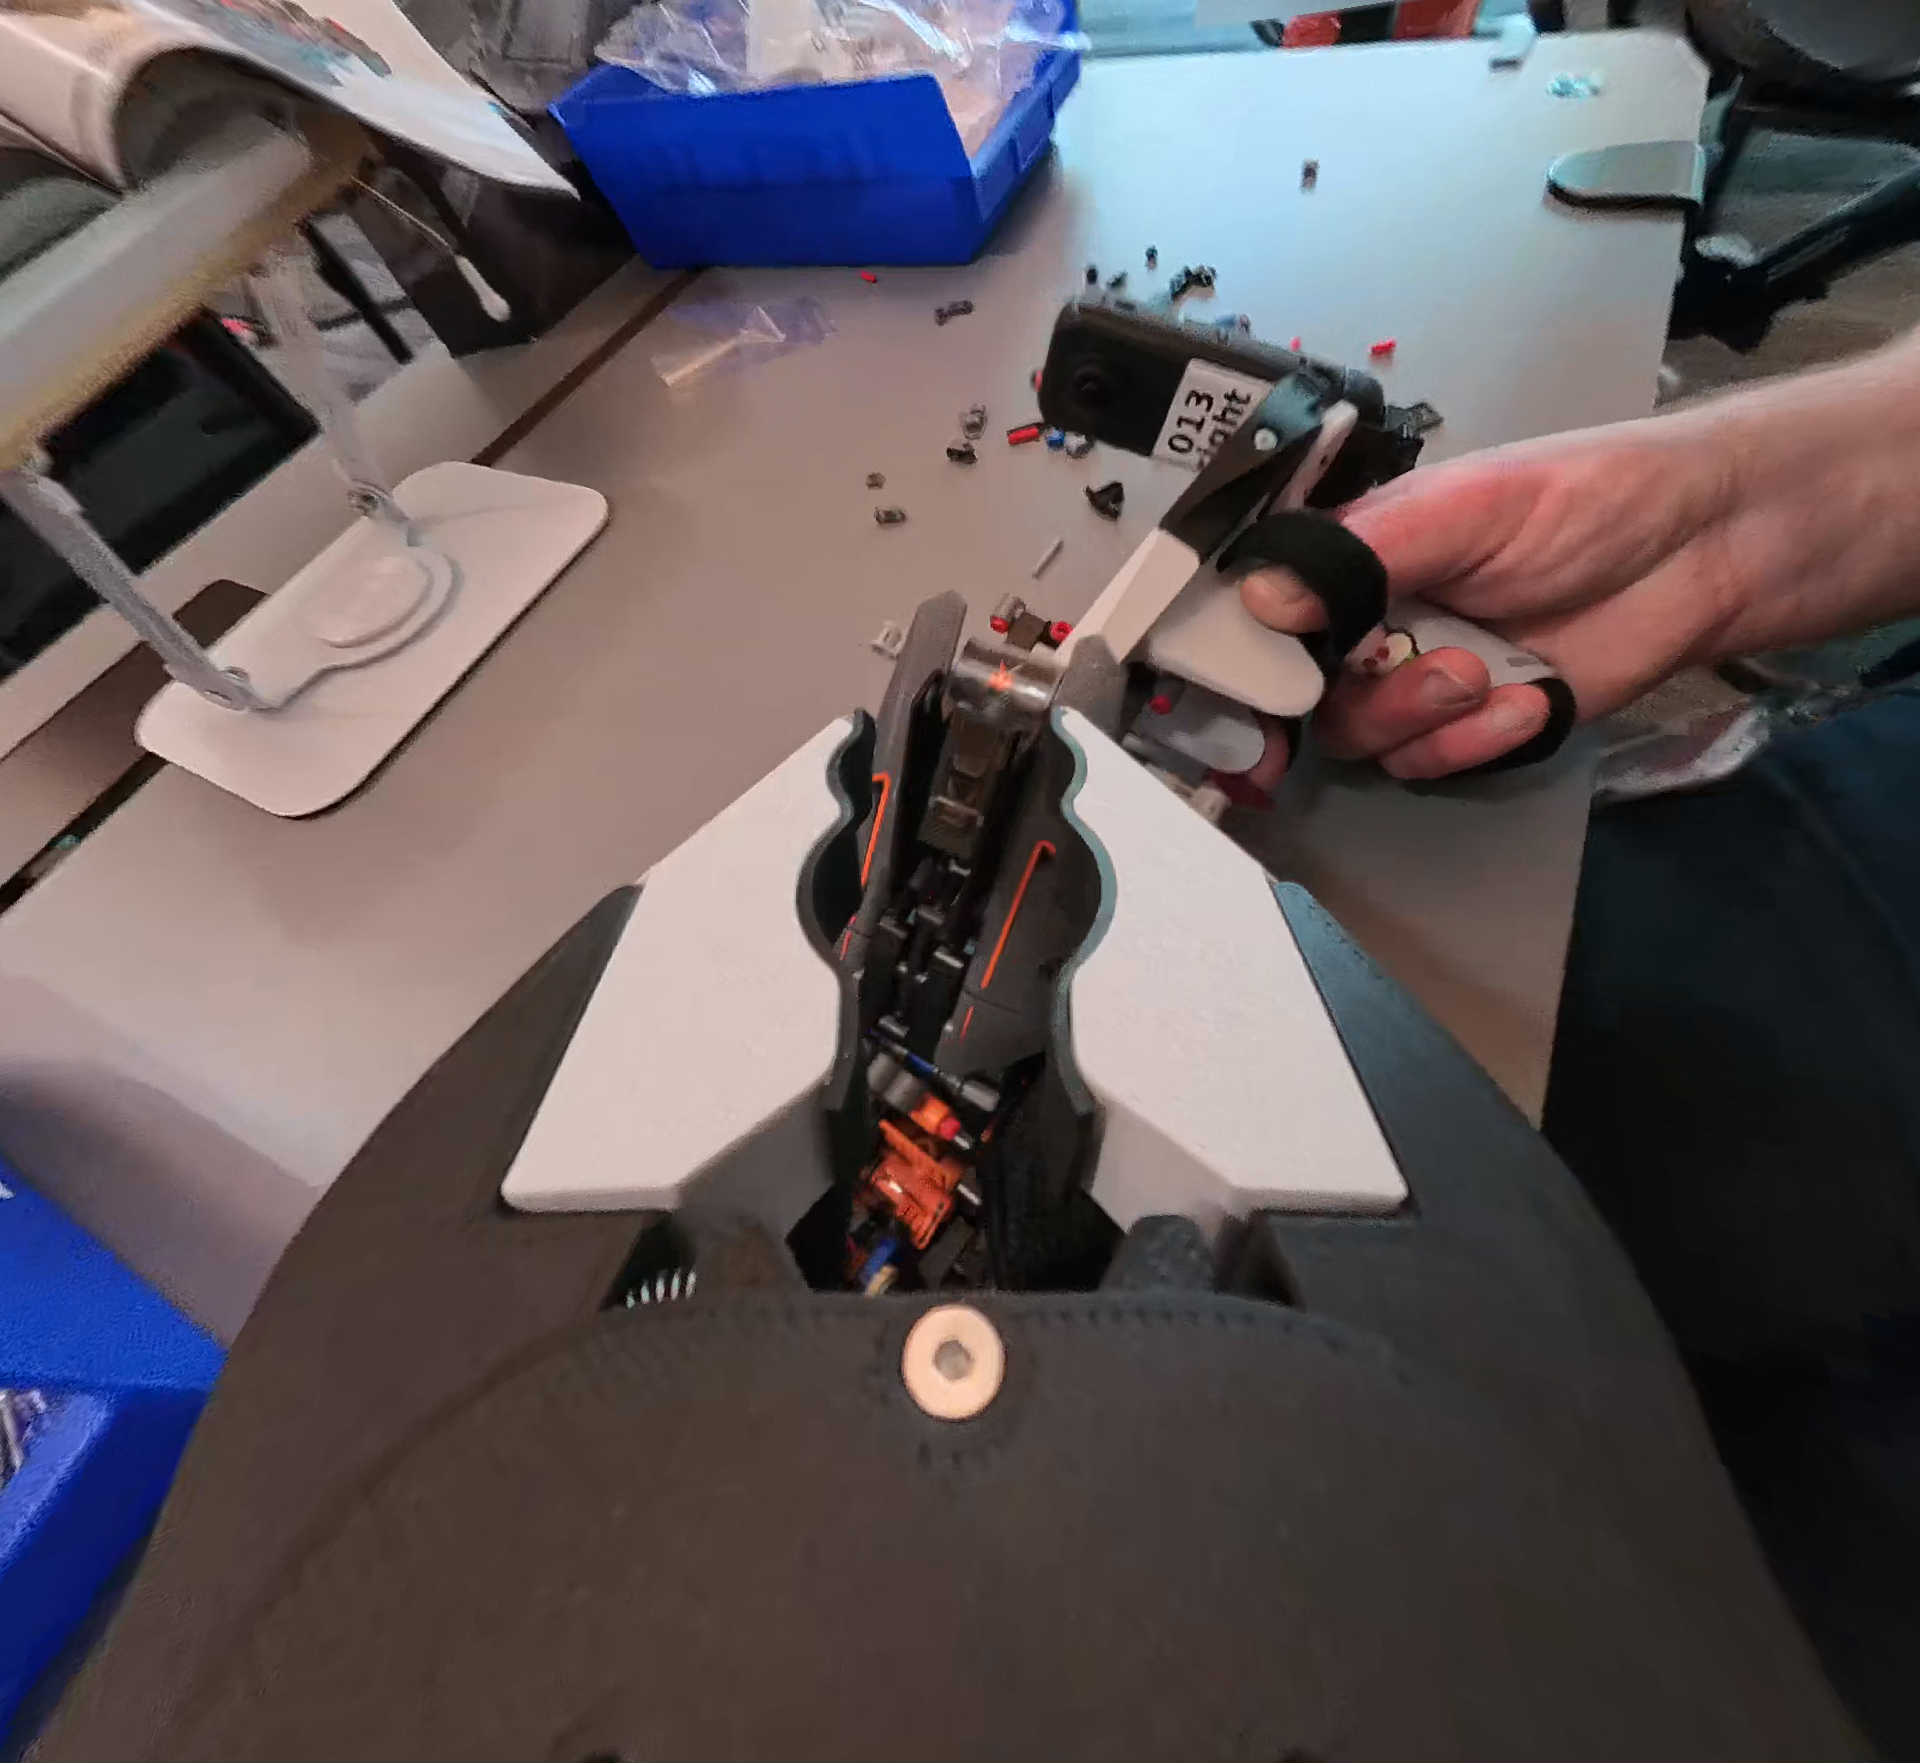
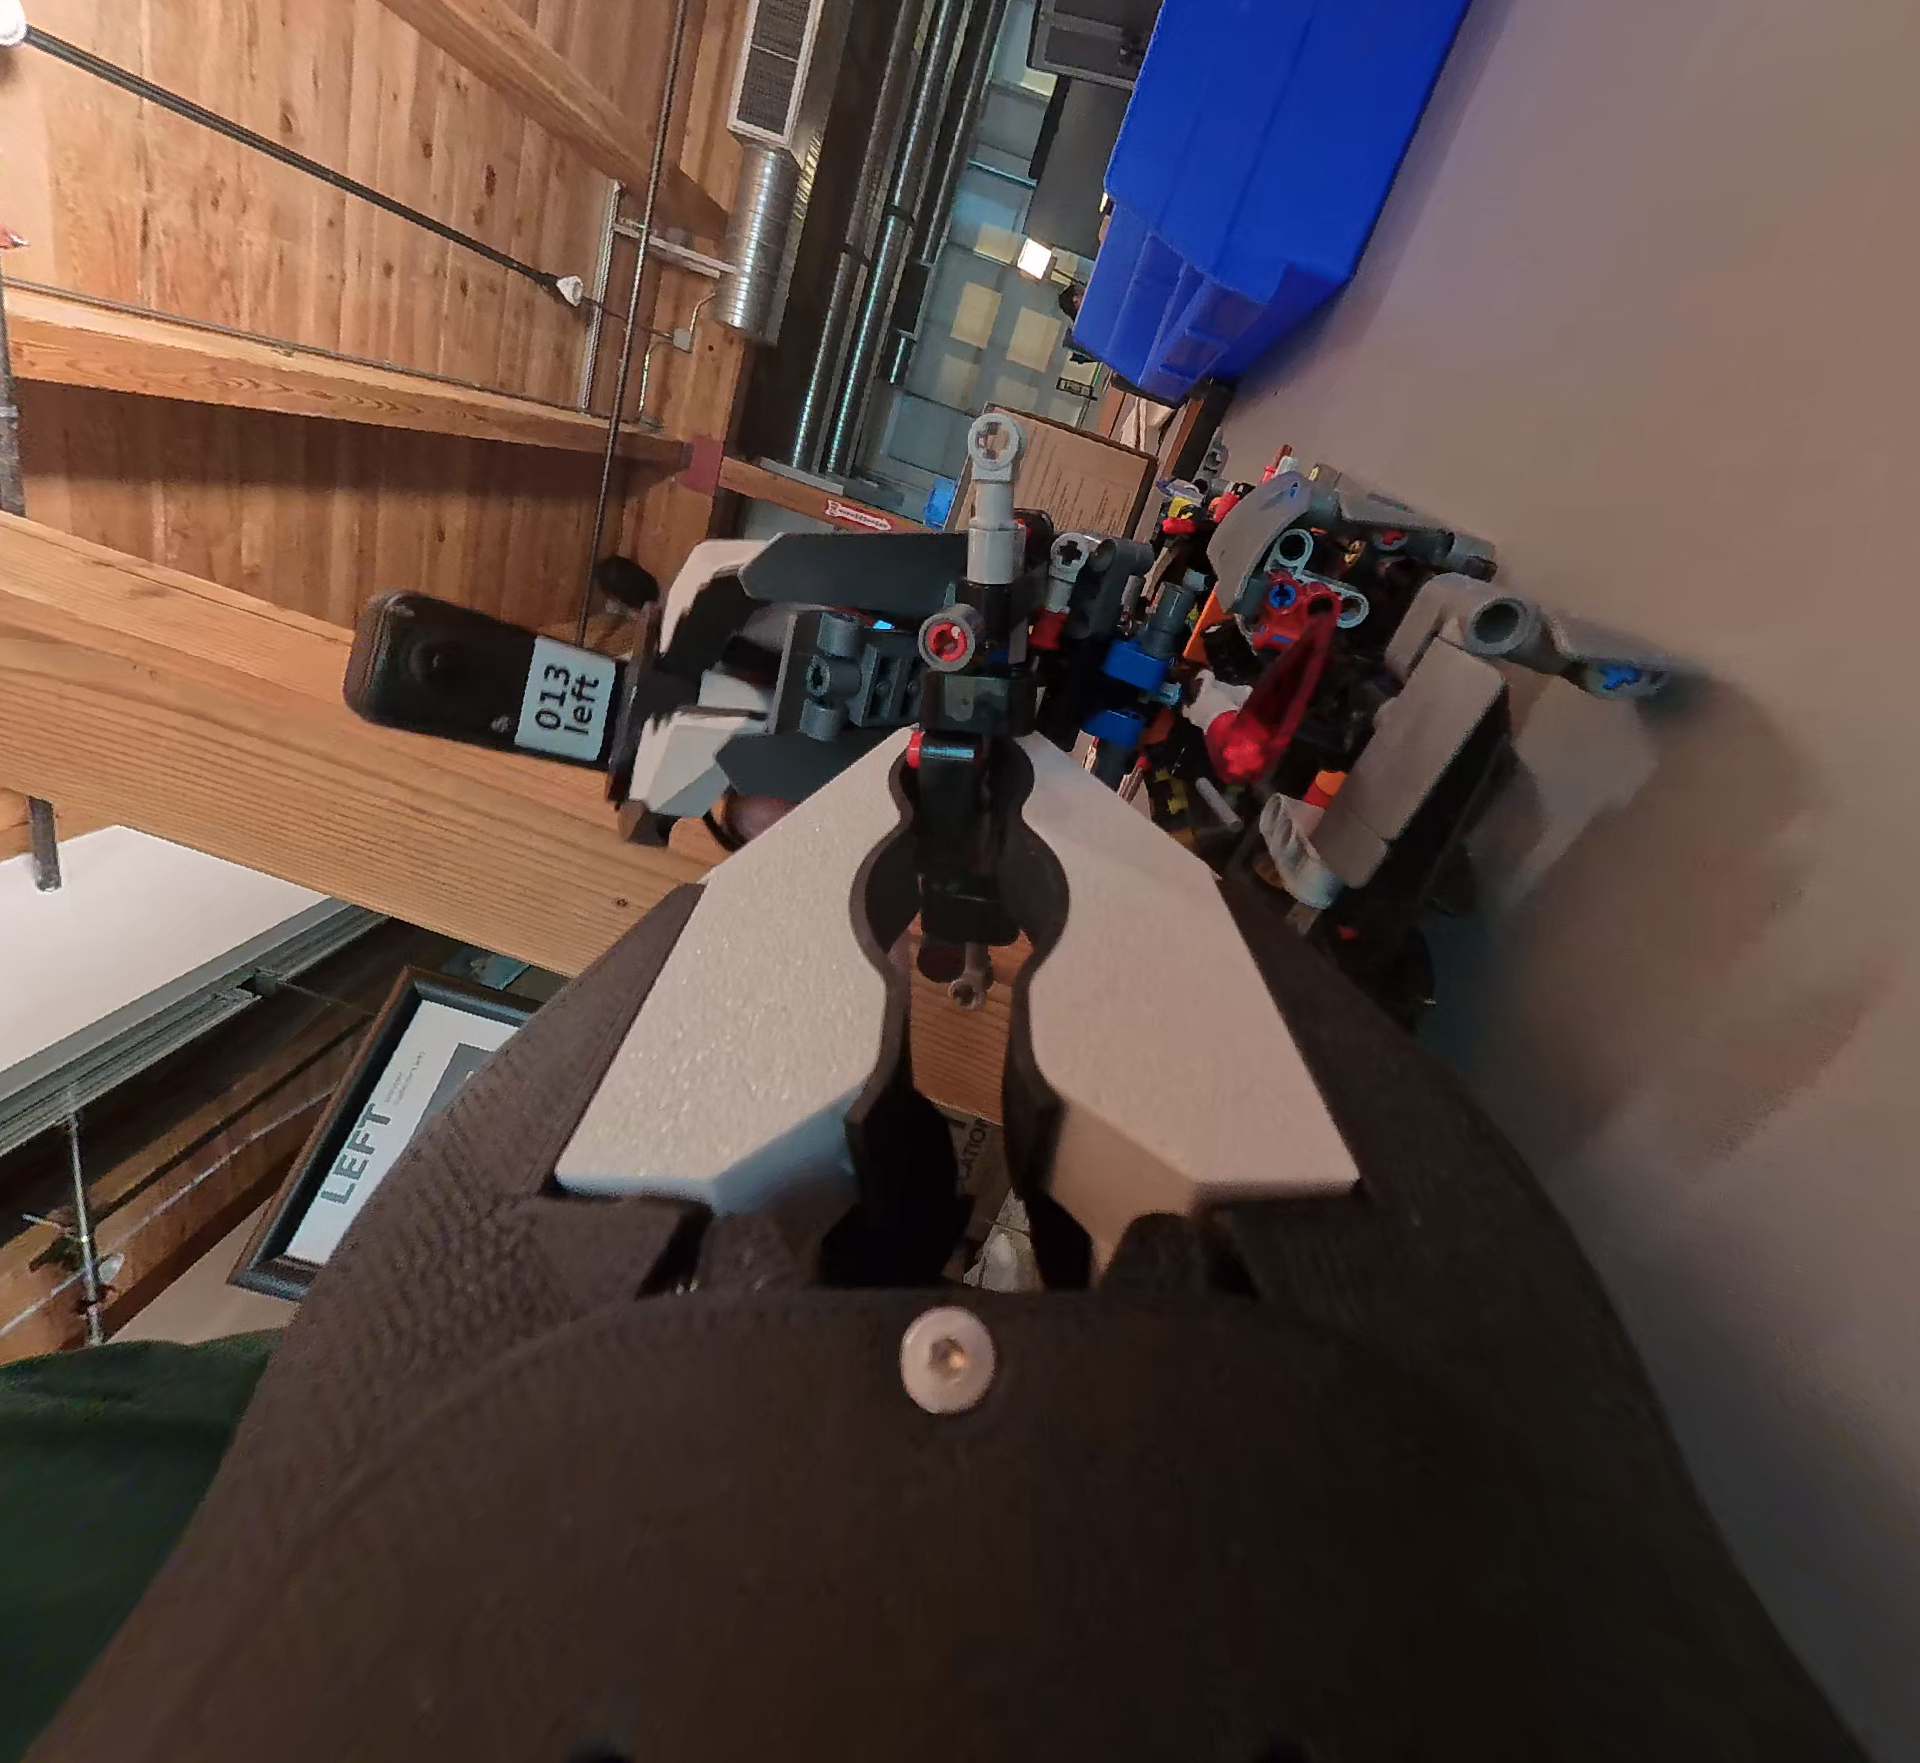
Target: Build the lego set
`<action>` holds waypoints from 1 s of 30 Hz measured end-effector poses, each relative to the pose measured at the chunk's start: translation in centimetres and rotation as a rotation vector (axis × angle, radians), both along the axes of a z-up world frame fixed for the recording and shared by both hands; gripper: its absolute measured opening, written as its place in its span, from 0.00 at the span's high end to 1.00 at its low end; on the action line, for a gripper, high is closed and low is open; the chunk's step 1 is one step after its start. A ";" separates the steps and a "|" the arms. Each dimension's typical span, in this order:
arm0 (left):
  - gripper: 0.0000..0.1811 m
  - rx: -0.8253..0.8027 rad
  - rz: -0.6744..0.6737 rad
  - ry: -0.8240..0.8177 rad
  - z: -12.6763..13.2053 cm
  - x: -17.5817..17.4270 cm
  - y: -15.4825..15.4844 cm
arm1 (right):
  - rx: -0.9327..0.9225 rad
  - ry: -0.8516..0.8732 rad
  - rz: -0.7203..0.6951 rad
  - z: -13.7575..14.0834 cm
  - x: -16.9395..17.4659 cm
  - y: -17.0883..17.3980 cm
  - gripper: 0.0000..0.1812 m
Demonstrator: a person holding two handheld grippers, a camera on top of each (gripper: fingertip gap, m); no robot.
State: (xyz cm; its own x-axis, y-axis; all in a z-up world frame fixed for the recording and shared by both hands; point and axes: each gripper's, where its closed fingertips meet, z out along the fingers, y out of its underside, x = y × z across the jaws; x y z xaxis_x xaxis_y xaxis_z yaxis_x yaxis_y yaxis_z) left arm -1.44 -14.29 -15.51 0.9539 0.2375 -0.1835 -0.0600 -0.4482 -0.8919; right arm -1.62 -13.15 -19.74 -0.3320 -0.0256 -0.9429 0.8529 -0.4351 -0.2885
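My left gripper (image 1: 956, 737) is shut on a long dark lego assembly (image 1: 935, 934) with orange lines, held above the grey table (image 1: 727, 425). A hand holds my right gripper (image 1: 1101, 685) at the right; its fingers meet the assembly's far end. In the right wrist view, which is rolled sideways, my right gripper (image 2: 958, 768) is shut on the black end of the assembly (image 2: 961, 705). A grey strut piece (image 2: 992, 508) sticks out beyond it. The left gripper (image 2: 873, 664) holds the dark grey part from the other side.
A blue bin (image 1: 821, 144) with plastic bags stands at the back. An instruction booklet (image 1: 208, 20) rests on a stand (image 1: 416, 591) at the left. Small loose pieces (image 1: 1039, 446) lie scattered mid-table. A larger lego build (image 2: 1299, 674) and blue bins (image 2: 1299, 103) sit on the table. About 5 cm separates my left fingertips from my right.
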 end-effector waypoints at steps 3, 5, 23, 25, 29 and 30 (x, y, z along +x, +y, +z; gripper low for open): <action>0.84 -0.034 -0.087 -0.086 -1.3 -0.4 0.6 | 0.002 -0.006 -0.002 0.0 0.0 -0.1 0.96; 0.86 -0.033 -0.133 -0.099 -1.5 -0.3 1.1 | 0.003 -0.009 -0.011 0.0 -0.2 0.1 0.96; 0.91 0.007 -0.267 -0.259 -2.0 0.4 1.9 | -0.046 -0.012 0.042 0.4 -0.5 0.3 0.96; 0.92 0.023 -0.264 -0.270 -2.0 0.3 1.9 | -0.083 -0.032 0.064 0.4 -0.4 0.3 0.95; 0.93 0.049 -0.263 -0.289 -2.0 0.3 2.0 | -0.119 -0.032 0.075 0.6 -0.4 0.4 0.94; 0.93 0.051 -0.262 -0.291 -2.0 0.3 2.0 | -0.120 -0.030 0.075 0.6 -0.4 0.4 0.94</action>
